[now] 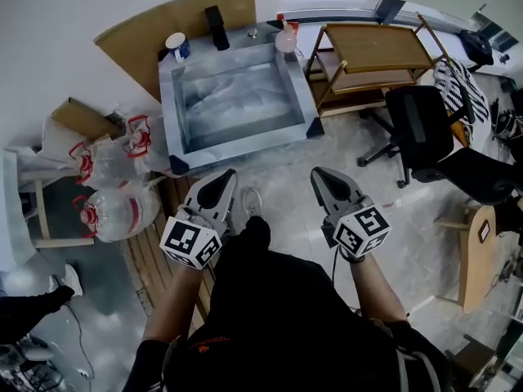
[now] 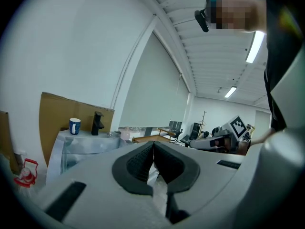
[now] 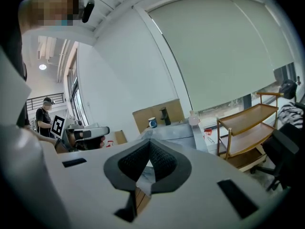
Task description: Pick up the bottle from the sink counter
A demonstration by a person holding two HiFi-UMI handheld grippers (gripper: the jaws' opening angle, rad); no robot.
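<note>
While bottle (image 1: 286,37) stands on sink counter (image 1: 304,88) | L gripper (image 1: 224,178) jaws together, empty | R gripper (image 1: 321,176) same

Left gripper (image 1: 217,189) jaws together, empty; right gripper (image 1: 328,184) seemingly likewise; both held forward.

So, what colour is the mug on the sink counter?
The mug is blue outside and white inside; the head view shows it best.

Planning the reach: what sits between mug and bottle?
Black faucet and a small metal fitting stand between mug and bottle; head view shows it.
</note>
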